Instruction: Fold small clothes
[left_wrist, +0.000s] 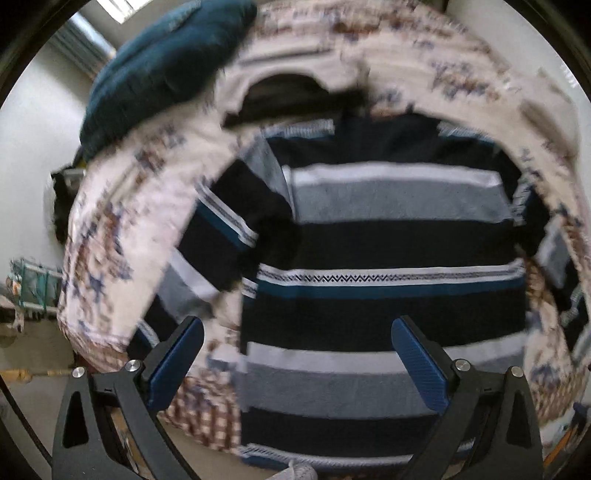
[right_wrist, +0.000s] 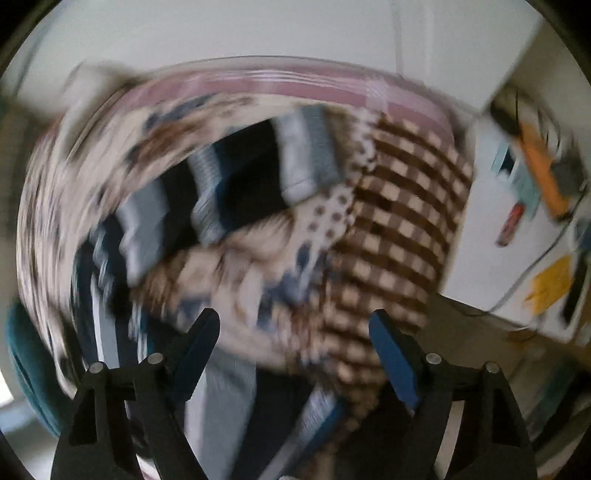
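Note:
A small striped sweater (left_wrist: 384, 236), navy with grey, white and teal bands, lies spread flat on a patterned bed cover (left_wrist: 110, 236). Its left sleeve (left_wrist: 218, 236) angles down to the left. My left gripper (left_wrist: 297, 360) is open and empty, hovering over the sweater's lower part. In the blurred right wrist view the sweater (right_wrist: 229, 177) shows from the side, one sleeve lying across the cover. My right gripper (right_wrist: 295, 350) is open and empty above the cover and the sweater's edge.
A teal pillow (left_wrist: 162, 70) lies at the bed's far left corner. A brown checked blanket (right_wrist: 399, 221) lies beside the sweater. A dark garment (left_wrist: 291, 96) sits beyond the collar. A white desk (right_wrist: 524, 206) with papers stands to the right of the bed.

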